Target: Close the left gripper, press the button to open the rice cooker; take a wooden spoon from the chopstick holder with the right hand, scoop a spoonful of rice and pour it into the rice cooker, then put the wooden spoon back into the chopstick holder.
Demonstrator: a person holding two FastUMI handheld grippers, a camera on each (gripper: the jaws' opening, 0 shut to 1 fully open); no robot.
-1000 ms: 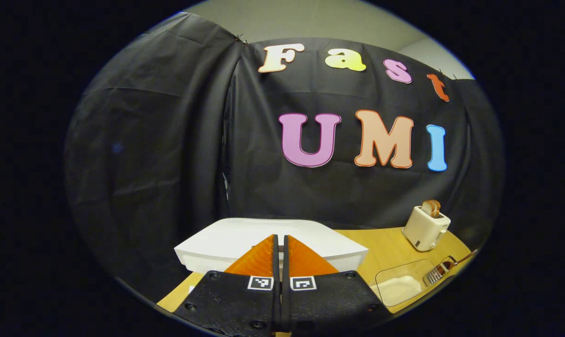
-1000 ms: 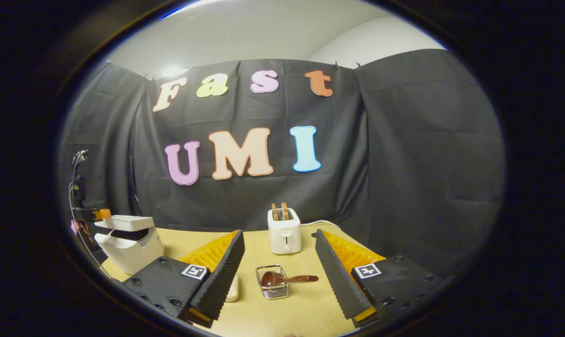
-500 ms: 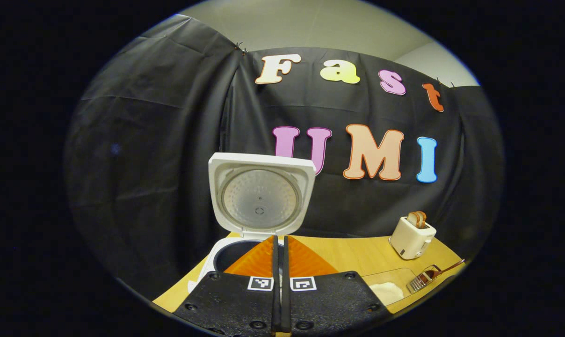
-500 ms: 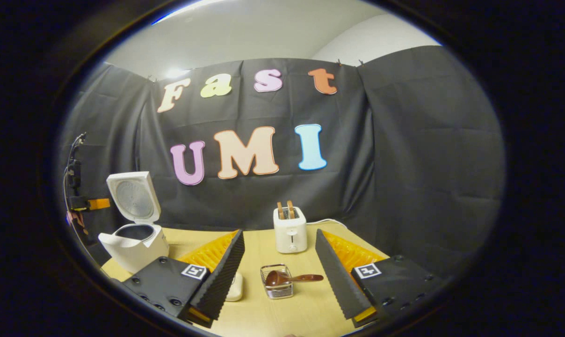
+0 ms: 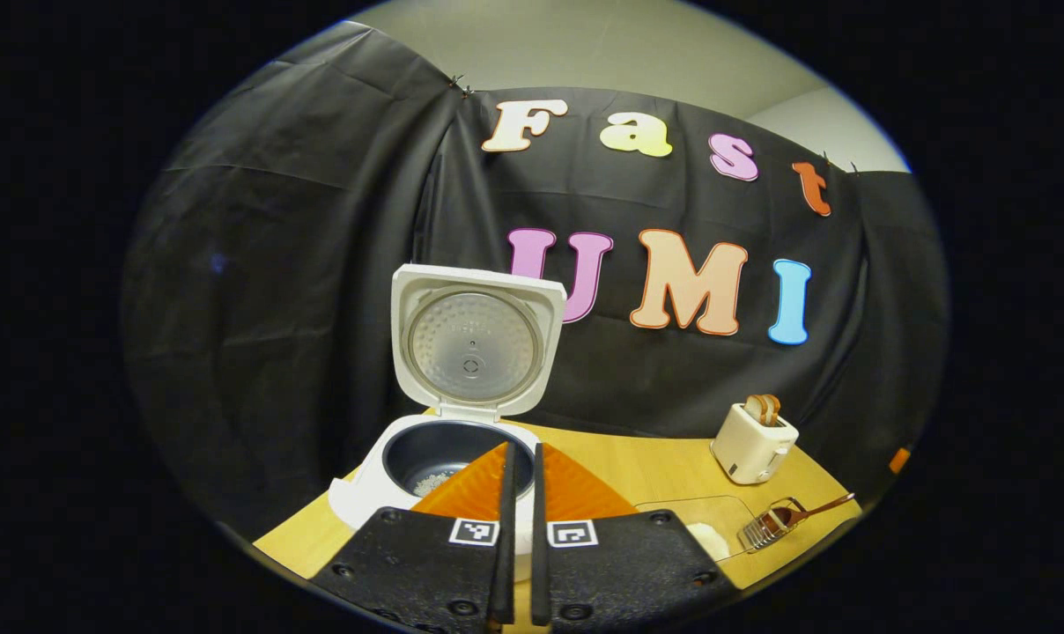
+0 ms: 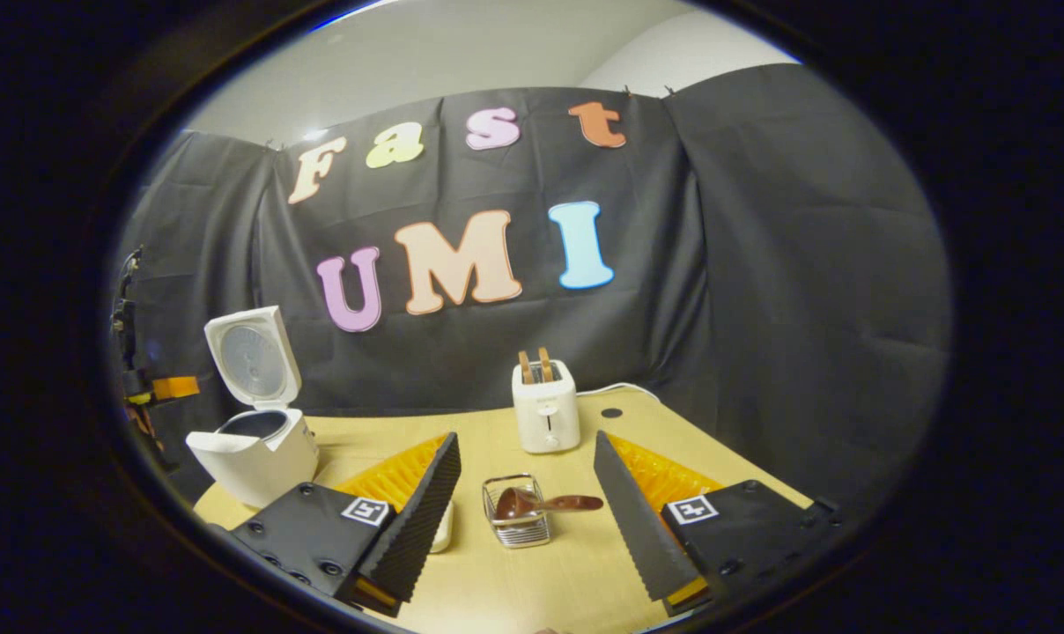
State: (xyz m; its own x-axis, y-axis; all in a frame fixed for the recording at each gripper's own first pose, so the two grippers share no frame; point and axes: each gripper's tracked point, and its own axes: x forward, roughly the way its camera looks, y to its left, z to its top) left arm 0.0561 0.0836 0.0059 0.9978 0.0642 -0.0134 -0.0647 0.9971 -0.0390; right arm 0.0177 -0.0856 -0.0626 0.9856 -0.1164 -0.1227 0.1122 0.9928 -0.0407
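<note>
Reaching for wooden spoon (image 6: 545,504) lying across chopstick holder (image 6: 516,525) on desk (image 6: 541,581) | right claw (image 6: 527,493) wide, straddle the handle (not the bowl) | left claw (image 5: 519,493) pinched, empty | rice cooker (image 5: 426,458) lid up

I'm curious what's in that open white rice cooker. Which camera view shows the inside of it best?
The left gripper view: it looks down into the rice cooker, showing the dark inner pot with a few white grains and the raised lid's underside. In the right gripper view the cooker stands far off at the side, with just a sliver of its dark rim visible.
</note>
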